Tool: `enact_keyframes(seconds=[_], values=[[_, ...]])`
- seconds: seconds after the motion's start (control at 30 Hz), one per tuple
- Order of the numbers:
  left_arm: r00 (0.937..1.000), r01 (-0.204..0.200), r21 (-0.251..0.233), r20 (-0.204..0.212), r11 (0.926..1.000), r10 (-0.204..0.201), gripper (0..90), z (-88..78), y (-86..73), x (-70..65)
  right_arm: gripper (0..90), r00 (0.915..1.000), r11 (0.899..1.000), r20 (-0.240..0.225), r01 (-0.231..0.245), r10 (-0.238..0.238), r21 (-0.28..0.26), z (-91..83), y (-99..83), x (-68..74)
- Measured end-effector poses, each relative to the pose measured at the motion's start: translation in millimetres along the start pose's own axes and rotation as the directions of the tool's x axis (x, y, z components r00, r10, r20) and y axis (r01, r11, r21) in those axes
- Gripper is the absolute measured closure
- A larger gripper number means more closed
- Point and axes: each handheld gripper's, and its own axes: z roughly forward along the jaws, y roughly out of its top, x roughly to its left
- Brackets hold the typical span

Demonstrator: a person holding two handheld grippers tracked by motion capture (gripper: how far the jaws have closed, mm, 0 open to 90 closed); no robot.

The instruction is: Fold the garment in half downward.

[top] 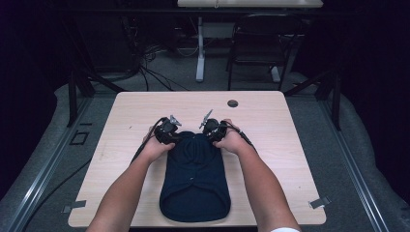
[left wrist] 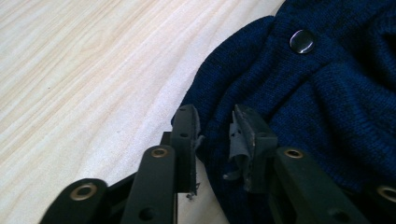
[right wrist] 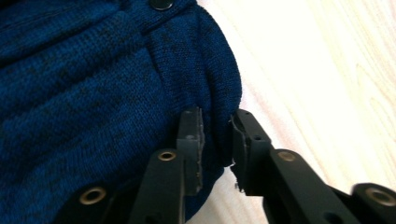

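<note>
Between jaws of left tongs point(left wrist: 212, 135): fold of dark navy knitted garment point(top: 196, 181), clamped at its far left corner. Right tongs point(right wrist: 217, 140) likewise clamped on far right corner. Garment lies flat on pale wooden counter point(top: 270, 121), trailing back toward person. Dark round button point(left wrist: 301, 41) just ahead of left tongs. Step, judged: paired corner grip. Next likely: lift or fold, both tongs moving evenly.

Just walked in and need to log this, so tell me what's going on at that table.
A person sits at a wooden table with a gripper in each hand, working on a dark blue knitted garment lying flat. The left gripper and right gripper each pinch a fold at the garment's far end, one at either corner. A dark button shows near the left one.
</note>
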Motion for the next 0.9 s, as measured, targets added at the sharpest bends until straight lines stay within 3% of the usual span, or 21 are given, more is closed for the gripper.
enact_keyframes(seconds=[0.07,0.33,0.5,0.7,0.9], values=[[0.9999,-0.001,0.004,0.014,1.0,0.001,74.4,-1.1,0.3,0.4,77.7,0.9998,1.0,-0.016,-0.013,0.012,-0.013,-1.5,-2.6,0.0],[0.9999,-0.011,0.015,0.004,0.9998,0.011,79.0,-5.6,2.4,-2.7,80.8,0.9999,0.999,-0.015,0.0,0.0,-0.035,-6.1,-5.9,1.4],[0.9999,-0.015,0.0,0.001,0.9999,0.015,79.4,-12.7,4.2,-1.6,81.3,0.9992,0.996,-0.03,-0.03,0.028,-0.086,-16.7,-7.1,-2.5],[0.999,-0.036,-0.036,-0.026,0.9987,0.035,79.3,-30.3,12.6,-0.5,81.4,0.9999,0.993,-0.01,-0.009,0.008,-0.118,-32.0,-4.0,-3.8],[0.9951,-0.068,-0.087,-0.077,0.9938,0.062,79.3,-57.0,28.9,3.4,81.5,0.9994,0.984,0.034,0.003,0.003,-0.176,-58.7,5.8,-9.9]])
